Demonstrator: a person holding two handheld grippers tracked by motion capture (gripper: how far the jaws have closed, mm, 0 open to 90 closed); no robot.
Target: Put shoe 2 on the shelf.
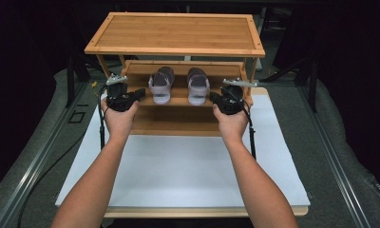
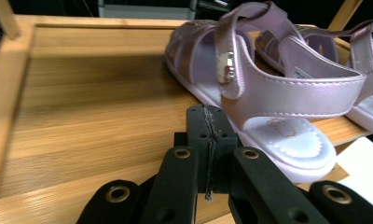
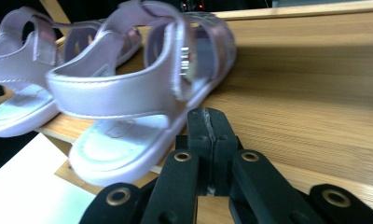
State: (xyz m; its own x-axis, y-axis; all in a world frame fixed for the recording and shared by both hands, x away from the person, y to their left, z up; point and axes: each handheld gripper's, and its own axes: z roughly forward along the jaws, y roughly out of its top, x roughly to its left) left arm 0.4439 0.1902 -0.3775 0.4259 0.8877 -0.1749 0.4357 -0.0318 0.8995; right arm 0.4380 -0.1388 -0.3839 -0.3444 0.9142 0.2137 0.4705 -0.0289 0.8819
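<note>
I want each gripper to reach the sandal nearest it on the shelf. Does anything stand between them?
Nothing visible does. The left gripper, jaws shut, sits just beside the left sandal; the right gripper, also shut, beside the right sandal. Bare shelf board lies around them.

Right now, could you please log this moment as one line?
left gripper: shut, empty | right gripper: shut, empty | lilac sandals: side by side on rack's middle shelf | grippers flank the pair

Two lilac strappy sandals, left sandal (image 1: 160,85) and right sandal (image 1: 198,85), upright, side by side on middle shelf (image 1: 178,101) of bamboo rack, heels overhanging the shelf's front edge, toes toward the back.
</note>
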